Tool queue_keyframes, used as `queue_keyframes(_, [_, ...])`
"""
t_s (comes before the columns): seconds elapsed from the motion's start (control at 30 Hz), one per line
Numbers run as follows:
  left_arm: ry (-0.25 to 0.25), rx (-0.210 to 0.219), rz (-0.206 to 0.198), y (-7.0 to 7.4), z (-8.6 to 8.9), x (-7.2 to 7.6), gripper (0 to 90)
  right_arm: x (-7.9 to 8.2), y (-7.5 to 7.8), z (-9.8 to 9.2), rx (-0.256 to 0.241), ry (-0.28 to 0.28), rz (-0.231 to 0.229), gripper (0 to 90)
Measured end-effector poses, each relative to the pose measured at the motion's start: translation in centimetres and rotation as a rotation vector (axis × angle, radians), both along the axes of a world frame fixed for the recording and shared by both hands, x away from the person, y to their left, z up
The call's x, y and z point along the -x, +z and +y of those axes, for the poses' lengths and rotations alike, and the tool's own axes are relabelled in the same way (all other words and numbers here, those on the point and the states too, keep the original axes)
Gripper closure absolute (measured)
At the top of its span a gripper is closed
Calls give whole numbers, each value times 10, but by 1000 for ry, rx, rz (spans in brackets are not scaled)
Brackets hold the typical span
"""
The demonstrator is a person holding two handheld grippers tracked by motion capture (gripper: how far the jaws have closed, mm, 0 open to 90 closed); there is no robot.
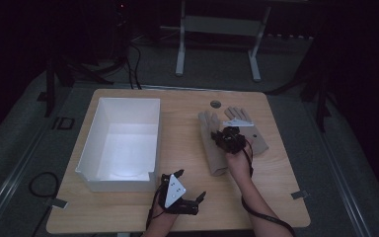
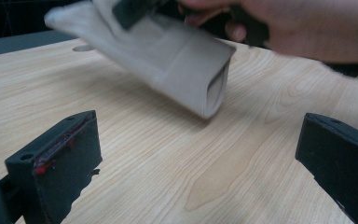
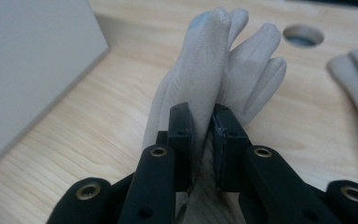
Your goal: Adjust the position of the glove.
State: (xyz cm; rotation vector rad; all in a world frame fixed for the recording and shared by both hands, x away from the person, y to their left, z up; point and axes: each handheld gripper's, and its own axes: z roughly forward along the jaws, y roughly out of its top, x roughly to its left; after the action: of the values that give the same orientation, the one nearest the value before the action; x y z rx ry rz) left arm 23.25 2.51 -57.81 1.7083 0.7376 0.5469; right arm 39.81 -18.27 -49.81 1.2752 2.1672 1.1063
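On a wooden table (image 1: 187,148), a white box (image 1: 86,148) stands open at the left, and near its front corner the left gripper (image 1: 190,188) waits low over the wood, jaws spread wide and empty. To the right, the right gripper (image 1: 229,136) has its jaws pressed on a beige glove (image 3: 205,79) — its cuff lifted off the table, a second glove (image 1: 254,136) lying just beside. The likely step is carrying it to the box; a firm, mid-palm pinch and a clean lift should stop the cuff dragging.
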Motion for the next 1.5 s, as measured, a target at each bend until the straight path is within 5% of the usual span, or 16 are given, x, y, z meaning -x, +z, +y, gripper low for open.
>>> queue_keyframes(0.2, [-2,-5,-2,0,0,0,4,9,15,-1,-19,-45,-44,795])
queue_keyframes(0.4, [-2,-3,-1,0,0,0,4,13,10,-9,-40,-116,-18,795])
queue_keyframes(0.77, [-4,-1,0,0,0,0,4,11,-36,-15,-36,-162,63,791])
queue_keyframes(1.07, [-6,-3,1,0,0,0,4,13,-66,-15,-23,-203,83,717])
queue_keyframes(1.27, [-8,-4,3,0,0,0,4,14,-62,-15,-20,-174,77,592])
queue_keyframes(1.5, [-8,0,2,0,0,0,4,18,-42,-28,1,-148,8,498])
